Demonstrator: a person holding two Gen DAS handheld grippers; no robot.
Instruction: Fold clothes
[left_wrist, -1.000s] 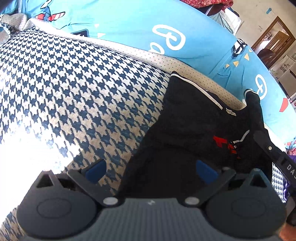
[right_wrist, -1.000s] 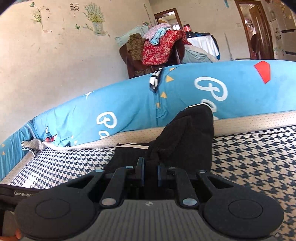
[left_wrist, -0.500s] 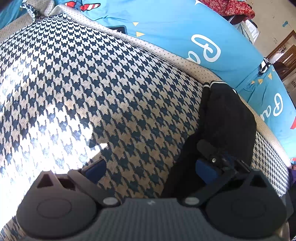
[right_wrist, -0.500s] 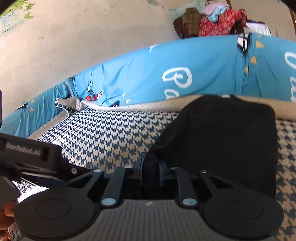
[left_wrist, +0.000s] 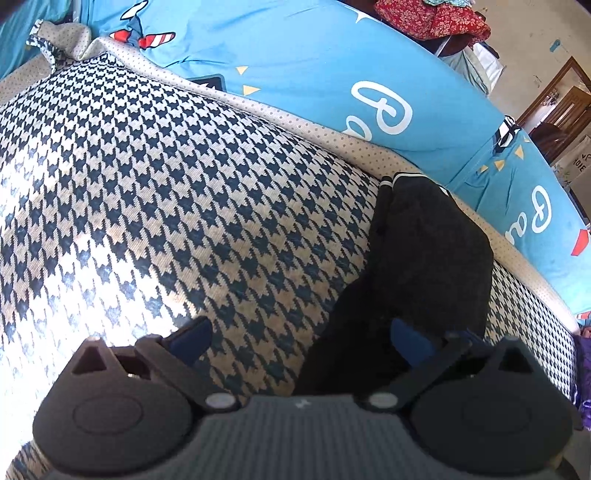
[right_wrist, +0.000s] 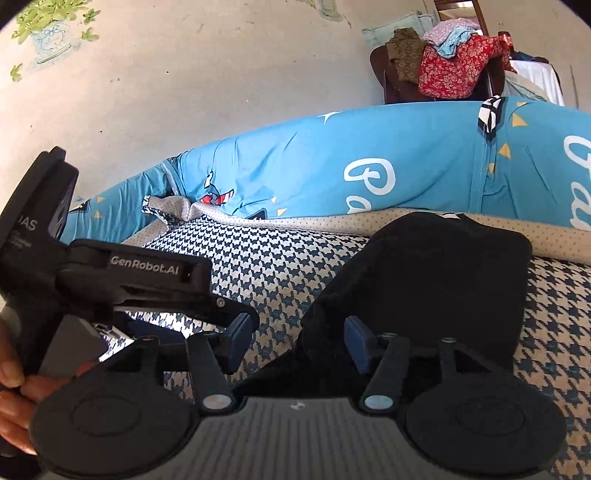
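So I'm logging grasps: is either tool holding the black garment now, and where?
Nothing is held. The right tool is opening with the black garment loose between its fingers; the left tool is open.

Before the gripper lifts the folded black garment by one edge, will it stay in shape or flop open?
The black garment is probably floppy: it lies as a soft, rounded bundle on the houndstooth cover, without stiff edges. Lifted by one edge, its layers would likely sag and unfold. It looks light, and its knit surface seems unlikely to slip.

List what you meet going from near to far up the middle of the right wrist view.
Right gripper, its jaws opening with no cloth pinched → black garment → dotted beige trim → blue bedding → wall.
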